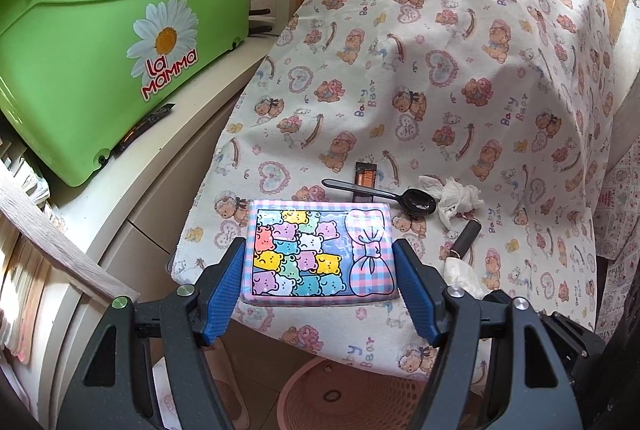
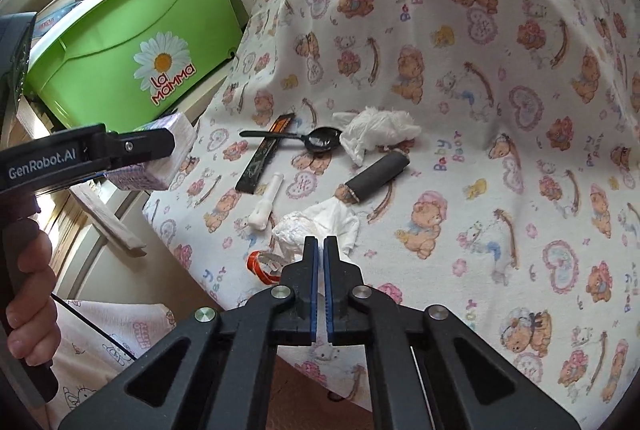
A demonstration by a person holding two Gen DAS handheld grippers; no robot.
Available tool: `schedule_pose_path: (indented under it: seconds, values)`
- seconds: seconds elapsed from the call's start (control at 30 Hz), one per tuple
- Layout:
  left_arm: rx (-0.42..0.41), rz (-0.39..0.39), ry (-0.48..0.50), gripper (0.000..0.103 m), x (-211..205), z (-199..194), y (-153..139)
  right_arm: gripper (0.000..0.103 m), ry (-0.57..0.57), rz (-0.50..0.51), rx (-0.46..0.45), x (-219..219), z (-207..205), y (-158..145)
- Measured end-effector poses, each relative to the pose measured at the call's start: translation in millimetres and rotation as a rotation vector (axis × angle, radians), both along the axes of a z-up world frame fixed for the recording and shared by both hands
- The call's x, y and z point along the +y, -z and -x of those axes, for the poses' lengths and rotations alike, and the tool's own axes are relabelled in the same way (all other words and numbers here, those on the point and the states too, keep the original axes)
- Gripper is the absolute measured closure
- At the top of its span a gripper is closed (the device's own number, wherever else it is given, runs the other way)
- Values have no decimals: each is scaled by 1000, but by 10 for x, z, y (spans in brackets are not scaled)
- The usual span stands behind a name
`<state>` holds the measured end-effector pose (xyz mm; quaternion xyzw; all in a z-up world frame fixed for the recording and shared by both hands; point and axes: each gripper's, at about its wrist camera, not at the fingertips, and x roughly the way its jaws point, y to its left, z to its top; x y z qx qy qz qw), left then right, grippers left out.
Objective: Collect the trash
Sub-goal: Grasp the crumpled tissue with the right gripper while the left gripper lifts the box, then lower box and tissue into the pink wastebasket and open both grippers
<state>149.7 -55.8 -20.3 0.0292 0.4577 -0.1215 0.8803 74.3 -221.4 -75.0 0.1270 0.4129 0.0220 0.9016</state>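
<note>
Two crumpled tissues [image 2: 320,230] lie soft and light at twelve o'clock of my closed right hand-held gripper [image 2: 321,244]; pinch any fold, while my left hand-held gripper [image 1: 320,270] holds the tissue pack [image 1: 320,254].

The tissue pack [image 1: 320,254] has a glossy plastic wrap. Beyond it on the soft matt printed cloth [image 1: 440,70] lie a shiny black plastic spoon [image 1: 416,204] and crumpled white paper [image 1: 456,200]. Left of the pack, the green bin [image 1: 100,42] is smooth plastic.
</note>
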Motion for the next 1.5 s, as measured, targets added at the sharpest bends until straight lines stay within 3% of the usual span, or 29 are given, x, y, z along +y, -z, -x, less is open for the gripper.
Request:
schedule_pose_path:
  seconds: [0.37,0.53,0.67,0.8,0.93,1.13,1.3,1.5]
  values:
    - [-15,-17,30,33,-106,69,9,100,63,71,-91,-247,215,-353]
    - [-21,-21,33,33,-104,87,1,100,88,51,-119,-373,321,-487]
    - [-11,68,44,33,-14,283,-159,100,84,37,-123,-355,455,-593]
    - [-45,84,48,33,13,544,-374,100,52,42,-170,-196,724,-733]
    - [-23,83,80,33,15,761,-444,100,19,27,-178,-41,949,-755]
    - [49,83,74,33,89,967,-143,100,-18,8,-145,104,1238,-618]
    - [173,73,84,33,110,960,319,100,-51,26,-76,184,1249,-418]
    - [321,53,127,33,113,875,629,100,-114,25,8,286,1168,-214]
